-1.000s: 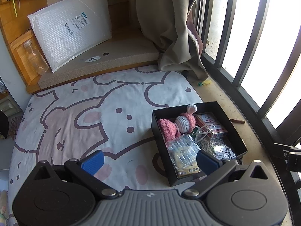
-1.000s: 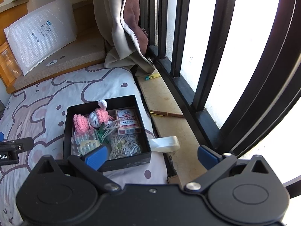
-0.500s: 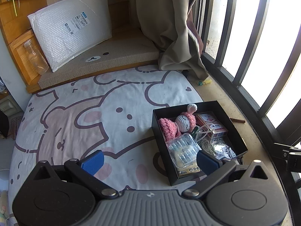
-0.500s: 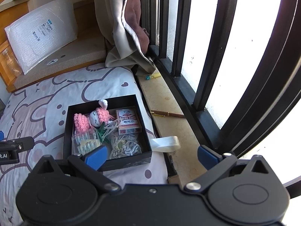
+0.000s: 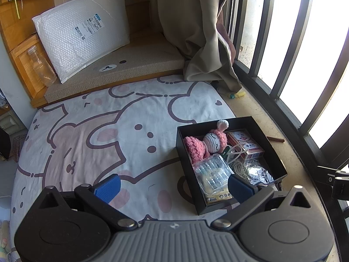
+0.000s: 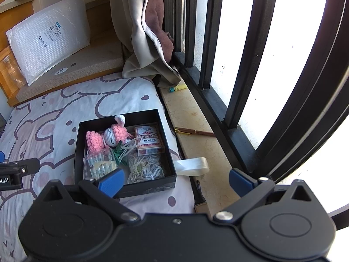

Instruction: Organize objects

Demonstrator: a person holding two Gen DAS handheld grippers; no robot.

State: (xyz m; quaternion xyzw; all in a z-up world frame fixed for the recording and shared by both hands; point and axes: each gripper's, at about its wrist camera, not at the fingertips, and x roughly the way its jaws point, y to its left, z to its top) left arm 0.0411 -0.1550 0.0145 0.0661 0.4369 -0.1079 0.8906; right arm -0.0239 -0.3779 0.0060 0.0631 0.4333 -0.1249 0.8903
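Observation:
A black open box (image 5: 275, 148) (image 6: 79, 148) sits on the cartoon-print bedsheet near the window ledge. It holds a pink crochet doll (image 5: 212, 140) (image 6: 113, 134), a red playing card pack (image 5: 245, 145) (image 6: 149, 139), a clear plastic case (image 5: 212, 173) (image 6: 98, 163), green clips and tangled string (image 6: 145, 168). My left gripper (image 5: 173, 187) is open and empty, above the sheet beside the box. My right gripper (image 6: 175, 180) is open and empty, above the box's near right corner.
On the stone ledge lie a white tape roll (image 6: 193, 166), a brown pen (image 6: 195, 132) (image 5: 276, 139) and a small yellow-green item (image 6: 176, 88). A dark brush (image 6: 199, 194) lies by the mattress edge. Curtain (image 5: 196, 32), window bars, a bubble mailer (image 5: 82, 32) and a clear bottle (image 5: 41, 67) stand behind.

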